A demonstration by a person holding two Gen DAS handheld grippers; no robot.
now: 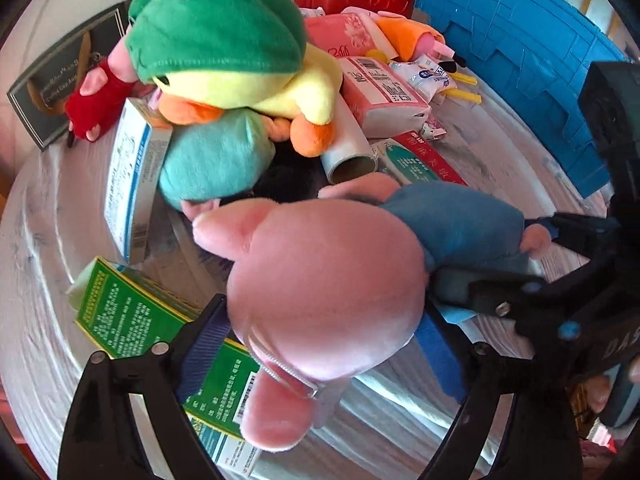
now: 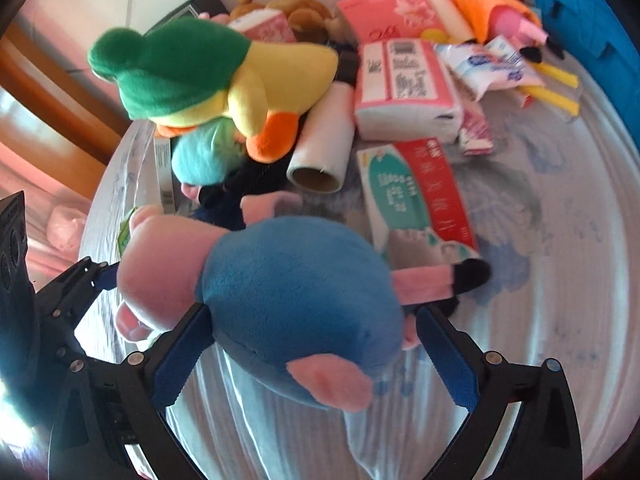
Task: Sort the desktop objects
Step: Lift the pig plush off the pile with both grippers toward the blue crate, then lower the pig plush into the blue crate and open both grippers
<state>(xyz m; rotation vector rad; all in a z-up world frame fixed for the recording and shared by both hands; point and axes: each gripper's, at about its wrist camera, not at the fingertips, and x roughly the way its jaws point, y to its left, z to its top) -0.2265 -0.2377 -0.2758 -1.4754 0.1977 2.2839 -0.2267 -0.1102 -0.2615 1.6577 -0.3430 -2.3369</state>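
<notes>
Both grippers were down over the pink pig plush in a blue top (image 1: 332, 292), one at each end of it! The left gripper (image 1: 324, 344) had the pig's big pink head between its jaws, spread wide, blue pads standing off either side of the head rather than squeezing it. The right gripper (image 2: 308, 356) bracketed the blue body the same way: jaws wide open, the left pad right against the fabric, the right pad just clear of it beside the pig's black-tipped leg. The pig itself lay on the pale, streaked tabletop (image 2: 540, 280), at the near edge of a heaped pile. Right behind it sat a cardboard-cored white roll (image 2: 320, 148), and beside that a red and teal box (image 2: 416, 196). Higher on the pile perched a yellow duck plush wearing a green frog hat (image 1: 224, 56), resting on a teal plush (image 1: 212, 160). A green printed box (image 1: 132, 316) lay flat under the left gripper's left finger, with a white and blue box (image 1: 132, 184) tilted up against the teal plush. Farther back were pink tissue packs (image 2: 404, 88), and along the right edge a blue crate wall (image 1: 520, 52).
</notes>
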